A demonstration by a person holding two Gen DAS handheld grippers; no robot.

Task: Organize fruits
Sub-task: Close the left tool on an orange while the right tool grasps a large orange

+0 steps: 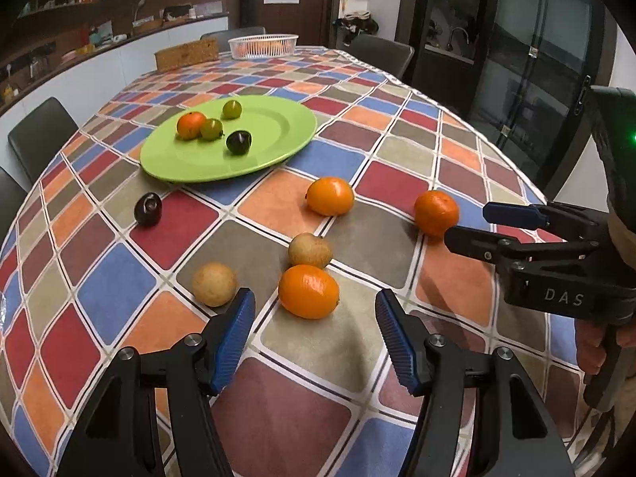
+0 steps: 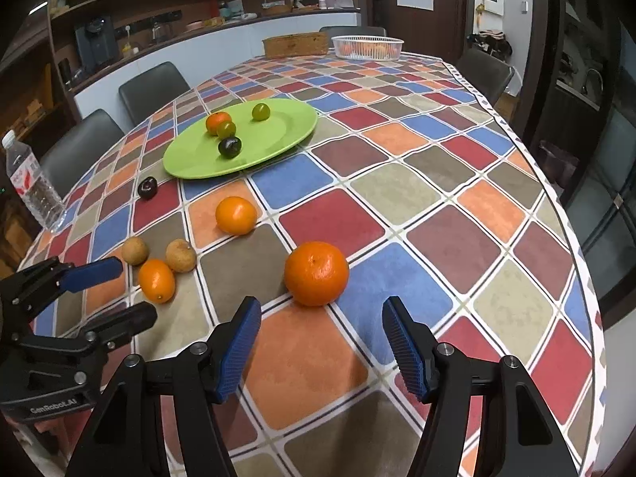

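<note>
A green plate (image 1: 274, 135) (image 2: 278, 127) holds an orange, two green fruits and a dark plum. Loose on the checked cloth lie a dark plum (image 1: 148, 208) (image 2: 147, 187), three oranges (image 1: 308, 291) (image 1: 330, 195) (image 1: 436, 212) and two tan fruits (image 1: 214, 284) (image 1: 310, 250). My left gripper (image 1: 316, 318) (image 2: 119, 290) is open, just short of the near oval orange (image 2: 156, 280). My right gripper (image 2: 322, 326) (image 1: 469, 222) is open, just short of the round orange (image 2: 316, 273).
A white basket (image 1: 263, 45) (image 2: 367, 46) and a wicker box (image 1: 186, 54) stand at the table's far end. A water bottle (image 2: 33, 183) stands at the left edge. Dark chairs (image 1: 39, 131) surround the table.
</note>
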